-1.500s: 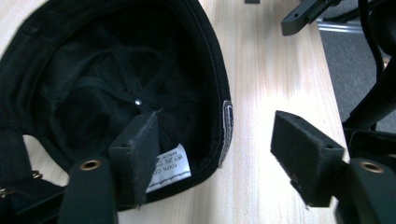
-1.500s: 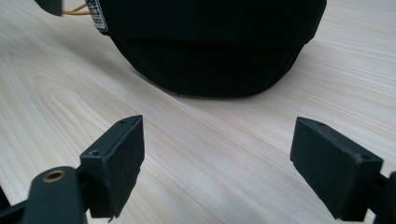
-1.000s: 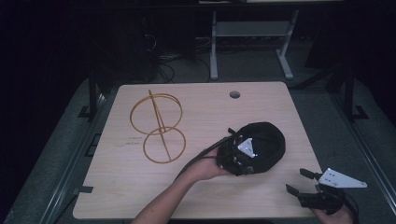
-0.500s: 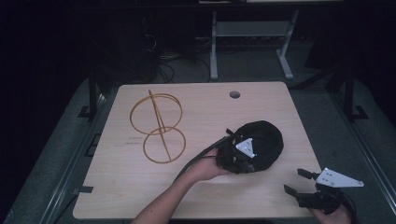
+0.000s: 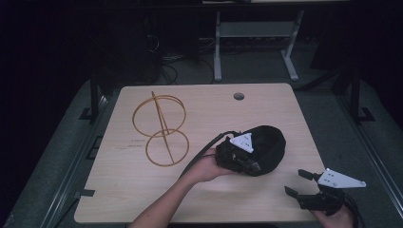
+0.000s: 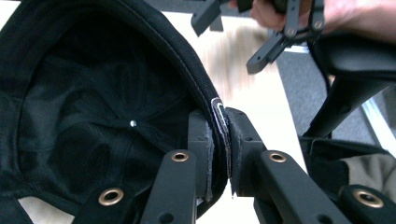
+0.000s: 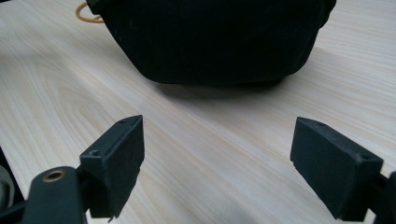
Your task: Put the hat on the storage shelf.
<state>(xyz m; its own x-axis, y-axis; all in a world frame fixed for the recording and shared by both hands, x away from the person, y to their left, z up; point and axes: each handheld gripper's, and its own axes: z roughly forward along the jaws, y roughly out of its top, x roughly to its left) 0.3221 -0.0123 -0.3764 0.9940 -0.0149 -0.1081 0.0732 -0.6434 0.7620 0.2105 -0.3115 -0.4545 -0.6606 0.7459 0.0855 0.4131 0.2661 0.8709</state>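
Note:
A black cap [image 5: 270,145] lies on the wooden table [image 5: 142,190], right of centre. My left gripper [image 5: 252,164] is shut on its rim. In the left gripper view the two jaws [image 6: 219,126] pinch the stitched edge of the cap [image 6: 93,93], whose dark inside faces the camera. My right gripper [image 5: 295,182] stands open near the table's front right corner, apart from the cap. In its own view the open right gripper [image 7: 222,144] has nothing between its fingers, and the cap [image 7: 215,37] sits just ahead. The left gripper view shows the right gripper [image 6: 224,45] beyond the cap.
Two linked wooden hoops on a stick [image 5: 159,128] lie on the left half of the table, and their edge [image 7: 86,16] shows behind the cap. A round cable hole [image 5: 238,96] is near the far edge. A metal frame [image 5: 256,28] stands behind the table.
The right gripper has edged slightly toward the cap. The left gripper and the cap have barely shifted.

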